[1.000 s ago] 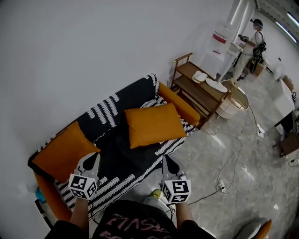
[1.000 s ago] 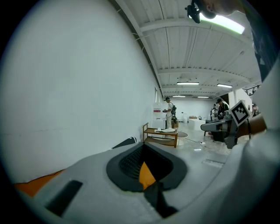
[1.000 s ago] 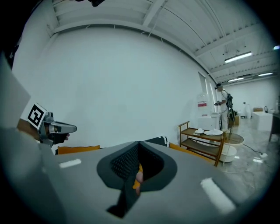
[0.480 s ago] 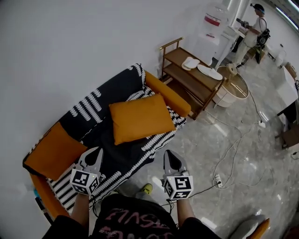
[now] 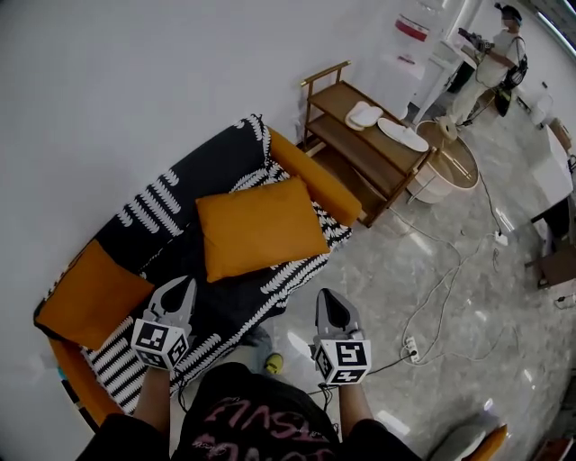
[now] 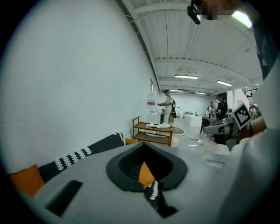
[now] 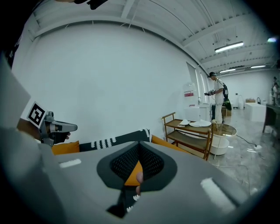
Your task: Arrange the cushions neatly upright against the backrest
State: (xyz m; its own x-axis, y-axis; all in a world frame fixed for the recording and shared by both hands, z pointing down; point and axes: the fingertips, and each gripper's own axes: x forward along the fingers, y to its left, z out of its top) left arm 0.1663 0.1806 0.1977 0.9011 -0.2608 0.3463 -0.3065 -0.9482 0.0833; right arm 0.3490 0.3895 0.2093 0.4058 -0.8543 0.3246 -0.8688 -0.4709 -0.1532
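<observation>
left gripper (image 5: pixel 183 290) and right gripper (image 5: pixel 328 301) hover before the sofa (image 5: pixel 310 185), fingers together, empty. flat orange cushion (image 5: pixel 261 225) lies mid-seat, second cushion (image 5: pixel 90 293) at the left end; the gripper views show only slivers.

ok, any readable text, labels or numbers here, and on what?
None readable.
Pink print on the person's black shirt: upside down, blurred, illegible.
Red label on the white water dispenser: too small.
Black-and-white square markers on the left gripper and right gripper: patterns, no words.
</observation>
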